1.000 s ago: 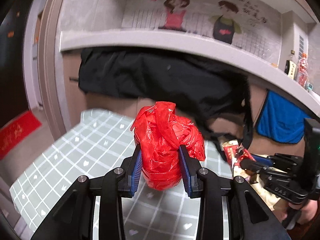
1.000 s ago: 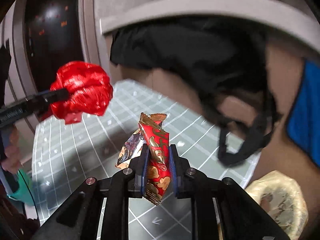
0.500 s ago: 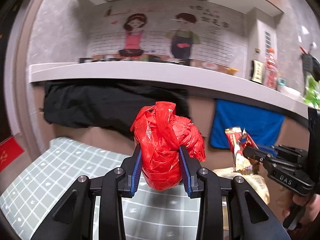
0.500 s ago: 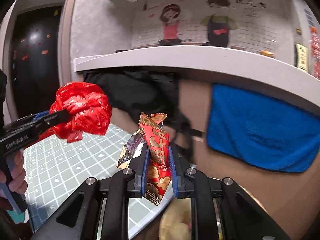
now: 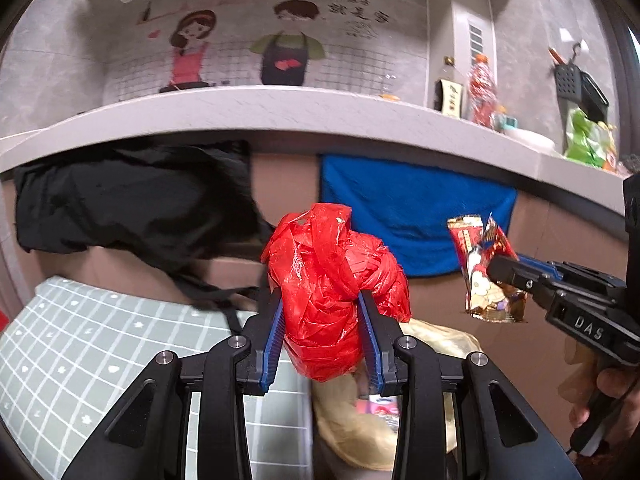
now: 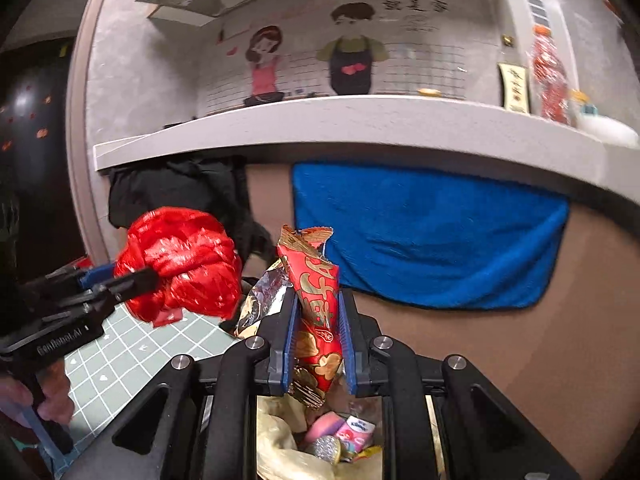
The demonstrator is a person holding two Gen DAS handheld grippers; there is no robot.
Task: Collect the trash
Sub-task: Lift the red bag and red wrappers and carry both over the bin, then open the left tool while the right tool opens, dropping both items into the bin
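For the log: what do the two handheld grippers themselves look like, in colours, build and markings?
Both are matte black linkage frames with silver pivot pins and ribbed blue pads on the fingers. The left gripper bears white lettering, blurred, on its body in the right wrist view; the right gripper reads "DAS" in the left wrist view. Bare hands grip the black handles; no sleeves show.

A grey wall (image 5: 60,60) carries a cartoon mural (image 5: 240,44) of a woman and an aproned man over a pale stone counter (image 5: 280,112). Below its edge hang a black garment (image 5: 132,208) and a blue towel (image 6: 424,236) against a brown panel (image 6: 520,344). A green grid-patterned mat (image 5: 80,344) lies at lower left.
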